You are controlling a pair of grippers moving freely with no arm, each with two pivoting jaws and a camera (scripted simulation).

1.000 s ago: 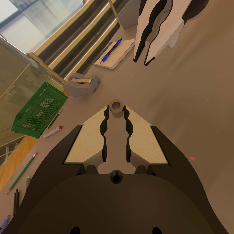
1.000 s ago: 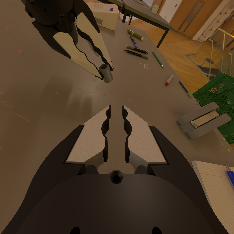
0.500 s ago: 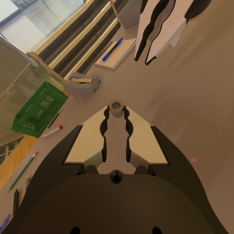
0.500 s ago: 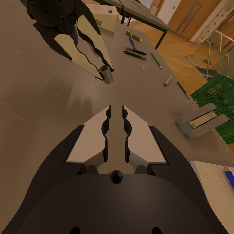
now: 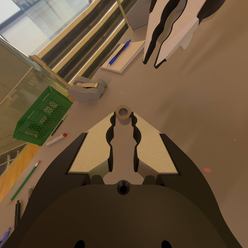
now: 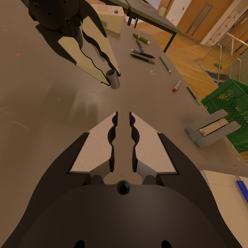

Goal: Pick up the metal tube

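Note:
The metal tube [image 5: 123,118] is a short grey cylinder, upright, its open end facing the left wrist camera. My left gripper [image 5: 123,113] is shut on it, one fingertip on each side near its top. The right wrist view shows the tube [image 6: 114,81] in the left gripper [image 6: 114,79], its lower end at or just above the brown table [image 6: 40,94]; I cannot tell which. My right gripper [image 6: 123,113] is empty, its jaws a narrow gap apart, hovering over the table in front of the tube. It also shows in the left wrist view [image 5: 151,64].
A grey tape dispenser [image 5: 87,89] and a green crate [image 5: 43,116] lie at the table's edge. A notepad with a blue pen [image 5: 123,57] is near the right gripper. A red-capped marker [image 6: 177,85], several pens and pencils and a beige box [image 6: 111,17] lie beyond the tube.
The left gripper keeps the tube in its fingertips, unchanged. The right gripper has shifted slightly, so the left gripper and tube appear a little lower and nearer in its view.

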